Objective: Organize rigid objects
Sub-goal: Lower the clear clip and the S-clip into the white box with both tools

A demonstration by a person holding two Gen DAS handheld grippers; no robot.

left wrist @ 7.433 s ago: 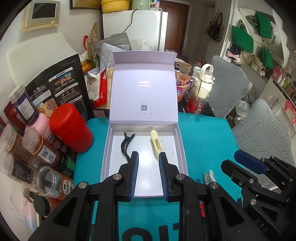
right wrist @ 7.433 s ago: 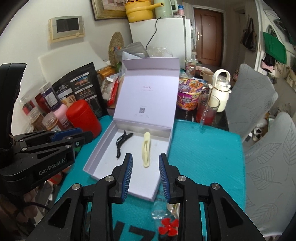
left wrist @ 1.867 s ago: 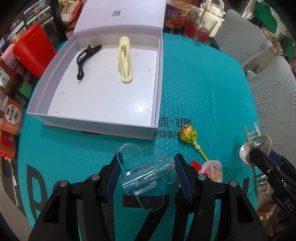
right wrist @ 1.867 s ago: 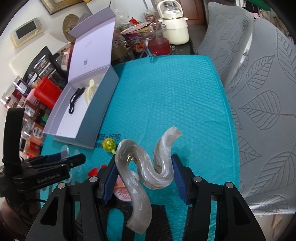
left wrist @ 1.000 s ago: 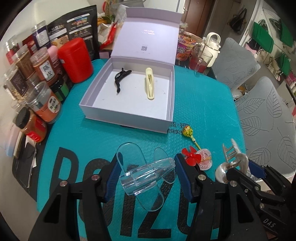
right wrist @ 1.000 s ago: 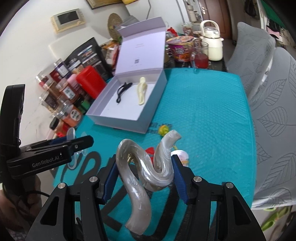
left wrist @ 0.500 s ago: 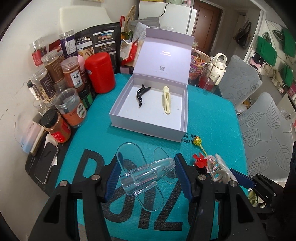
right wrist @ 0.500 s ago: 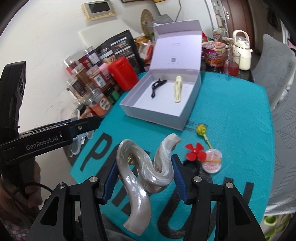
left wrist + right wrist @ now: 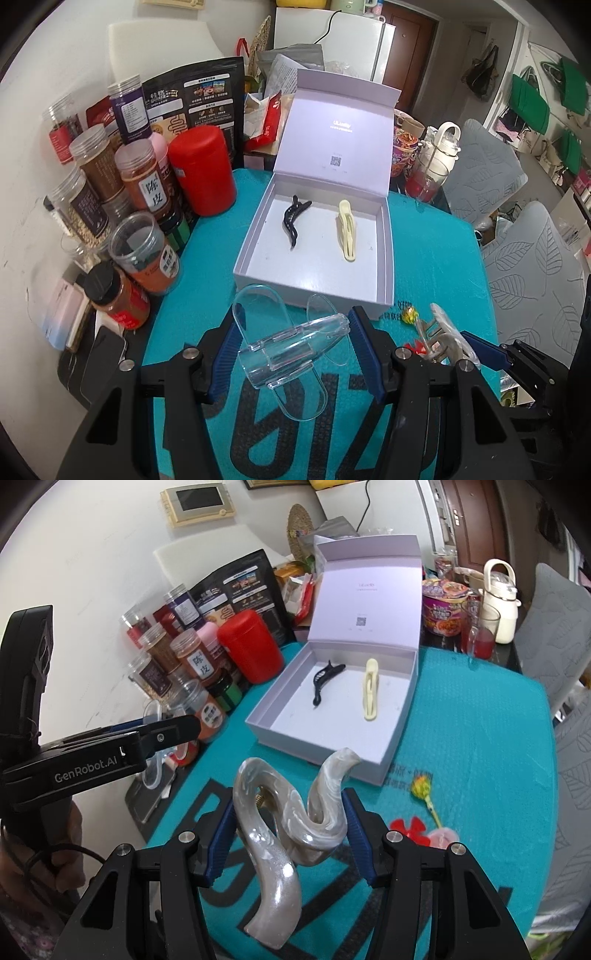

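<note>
Left gripper point(image 9: 293, 345): jaws clamped on a clear transparent plastic claw hair clip point(image 9: 291, 345), which spans the gap crosswise, its rounded paddles sticking out above and below the blue pads. Right gripper point(image 9: 288, 825): jaws clamped on a pearly grey-white wavy S-shaped hair clip point(image 9: 291, 819); the spring hinge shows near the left pad and the long tail curls down past the jaws. Both loads are held in the air above the teal bubble-textured mat with large black lettering point(image 9: 207, 266), short of the open lavender-white cardboard box with hinged lid point(image 9: 386, 258). Inside the box, a black slim hair clip point(image 9: 291, 225) and a cream-yellow long hair clip point(image 9: 347, 236) lie side by side, apart; the near half of the box floor is bare. On the mat right of the box's near corner: a yellow-wrapped lollipop point(image 9: 421, 786), a red pinwheel-shaped small item point(image 9: 410, 829) and a pink round thing point(image 9: 443, 838), possibly a lid, too distorted to tell. Left mat edge is crowded: a red cylindrical canister point(image 9: 201, 170), clear spice jars point(image 9: 144, 184), a black printed pouch point(image 9: 199, 96). Behind the box are a noodle cup point(image 9: 443, 602) and a cream kettle point(image 9: 502, 594). Grey leaf-pattern chairs point(image 9: 535, 266) stand past the right edge. Right side of the mat is open.
</note>
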